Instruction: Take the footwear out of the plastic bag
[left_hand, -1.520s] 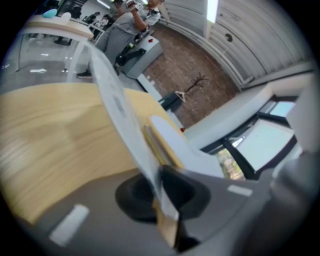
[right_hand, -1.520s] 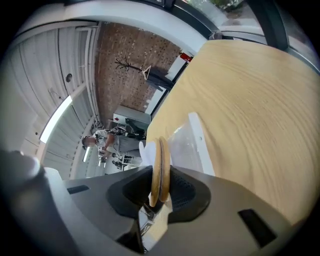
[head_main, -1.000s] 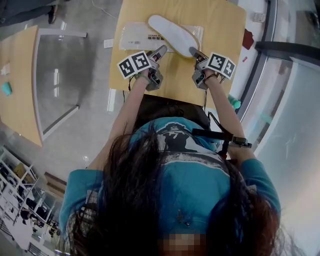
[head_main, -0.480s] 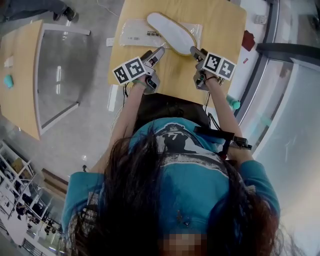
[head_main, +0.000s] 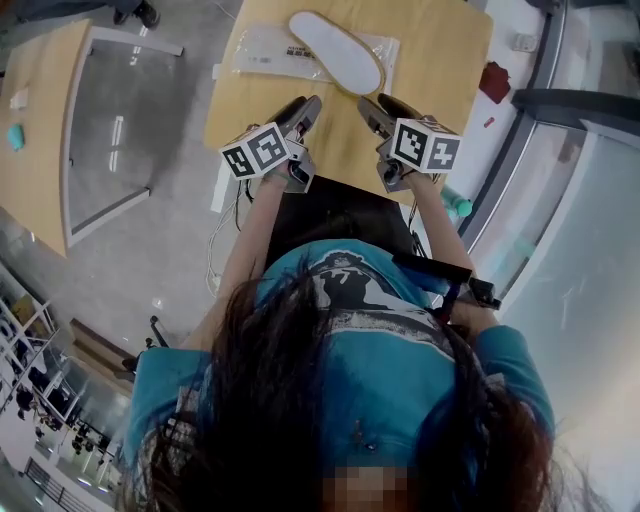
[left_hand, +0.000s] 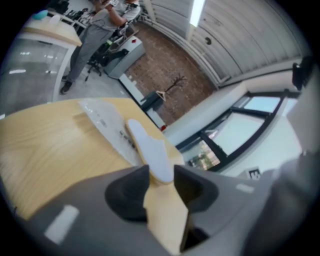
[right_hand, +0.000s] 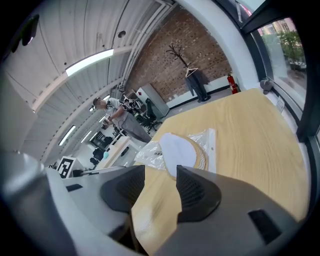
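Honestly, main risk: white slipper (head_main: 335, 50) lay on top of plastic bag (head_main: 262, 52) at far end of table (head_main: 445, 60), not clear of it. Any tug on slick bag could've dragged slipper along, maybe off edge. Both hands hovered over near edge, tilted down. Left gripper (head_main: 308, 105) jaws had just been narrowing, nothing between. Right gripper (head_main: 372, 108) jaws had just spread wide, also empty.

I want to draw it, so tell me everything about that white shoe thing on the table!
The shoe piece is flat, long and rounded like a footprint, white on top with a thin tan edge. It lies flat across a clear plastic bag on the wooden table. Nothing else touches it.
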